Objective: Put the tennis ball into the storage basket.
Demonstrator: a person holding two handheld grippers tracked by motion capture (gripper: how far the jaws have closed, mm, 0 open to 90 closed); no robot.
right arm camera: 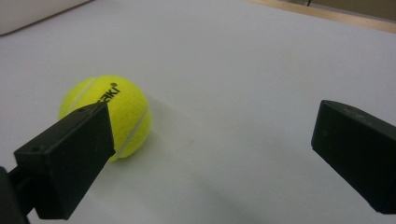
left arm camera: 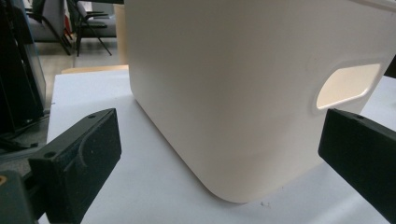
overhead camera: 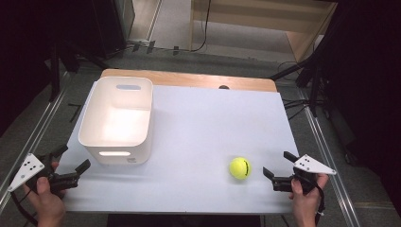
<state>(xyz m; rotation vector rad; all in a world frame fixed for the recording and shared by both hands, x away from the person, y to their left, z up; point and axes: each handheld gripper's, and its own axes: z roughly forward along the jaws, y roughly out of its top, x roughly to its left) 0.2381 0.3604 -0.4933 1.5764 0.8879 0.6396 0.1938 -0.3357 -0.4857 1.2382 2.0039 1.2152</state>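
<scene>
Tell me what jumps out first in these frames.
The yellow tennis ball on the pale table, near its front right, just ahead of the open right gripper. Next, the white bin with handle cutouts at the left, with the open left gripper beside its near corner.

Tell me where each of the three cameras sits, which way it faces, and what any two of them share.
High view: above the person's side of the table, looking forward and down; both hands, left gripper and right gripper, enter from the bottom.
Left gripper view: rides the left gripper, facing the white bin close up; its two black jaws stand wide apart.
Right gripper view: rides the right gripper, facing across the table; its near jaw partly covers the tennis ball.
Shared: the high view also shows the bin and the ball.
</scene>
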